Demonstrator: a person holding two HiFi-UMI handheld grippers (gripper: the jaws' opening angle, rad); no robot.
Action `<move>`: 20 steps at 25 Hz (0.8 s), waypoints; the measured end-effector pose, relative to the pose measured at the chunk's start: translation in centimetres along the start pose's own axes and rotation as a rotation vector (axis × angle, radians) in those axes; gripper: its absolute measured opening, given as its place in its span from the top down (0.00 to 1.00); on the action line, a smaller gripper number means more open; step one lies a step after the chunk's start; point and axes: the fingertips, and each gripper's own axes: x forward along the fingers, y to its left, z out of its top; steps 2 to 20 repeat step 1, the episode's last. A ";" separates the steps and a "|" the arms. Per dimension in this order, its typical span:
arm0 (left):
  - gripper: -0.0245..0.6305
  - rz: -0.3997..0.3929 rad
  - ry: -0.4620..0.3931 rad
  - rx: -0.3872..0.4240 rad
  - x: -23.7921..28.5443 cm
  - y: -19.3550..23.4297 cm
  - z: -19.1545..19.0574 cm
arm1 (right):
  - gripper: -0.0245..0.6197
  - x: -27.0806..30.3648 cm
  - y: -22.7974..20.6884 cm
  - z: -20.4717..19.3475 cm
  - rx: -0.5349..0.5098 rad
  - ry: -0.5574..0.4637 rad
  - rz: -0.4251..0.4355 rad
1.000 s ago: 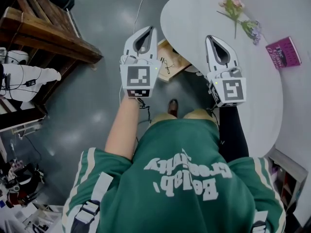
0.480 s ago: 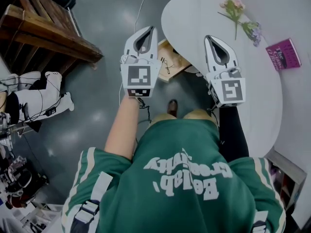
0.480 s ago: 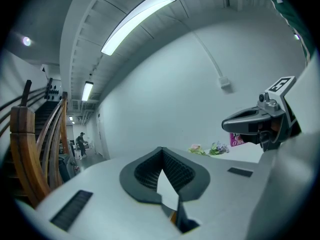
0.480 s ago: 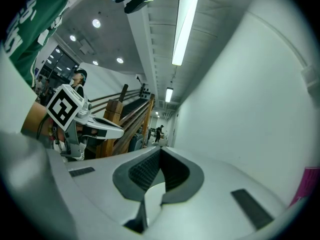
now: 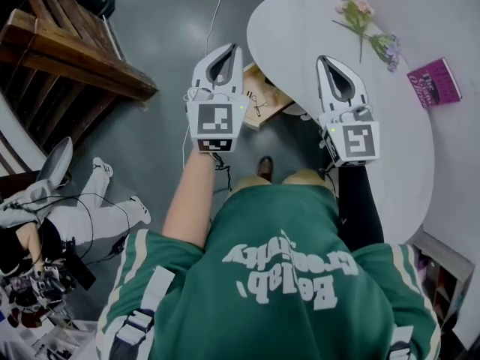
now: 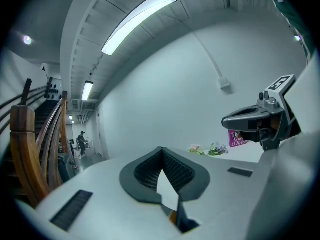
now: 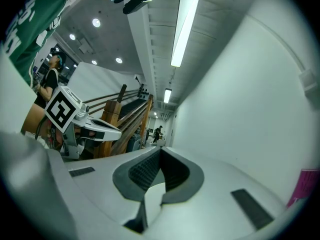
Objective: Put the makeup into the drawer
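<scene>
Grey floor [image 5: 161, 58] beside white round bench [image 5: 390, 156], left tongs [image 5: 234, 47] and right tongs [image 5: 322, 58] pressed together, empty, flowers [image 5: 363, 15] and pink book [image 5: 433, 82] on bench

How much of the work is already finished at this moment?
Nothing looks done yet. The left gripper and the right gripper are shut and empty, held level. The white table shows only flowers and a pink book; I can make out no makeup and no drawer. The whole job is left.
</scene>
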 end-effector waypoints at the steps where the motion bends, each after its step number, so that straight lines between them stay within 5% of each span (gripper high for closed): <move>1: 0.94 0.000 0.000 0.000 -0.1 0.1 0.0 | 0.95 0.0 0.1 0.1 0.000 0.000 -0.001; 20: 0.94 0.000 0.000 0.000 -0.1 0.1 0.0 | 0.95 0.0 0.1 0.1 0.000 0.000 -0.001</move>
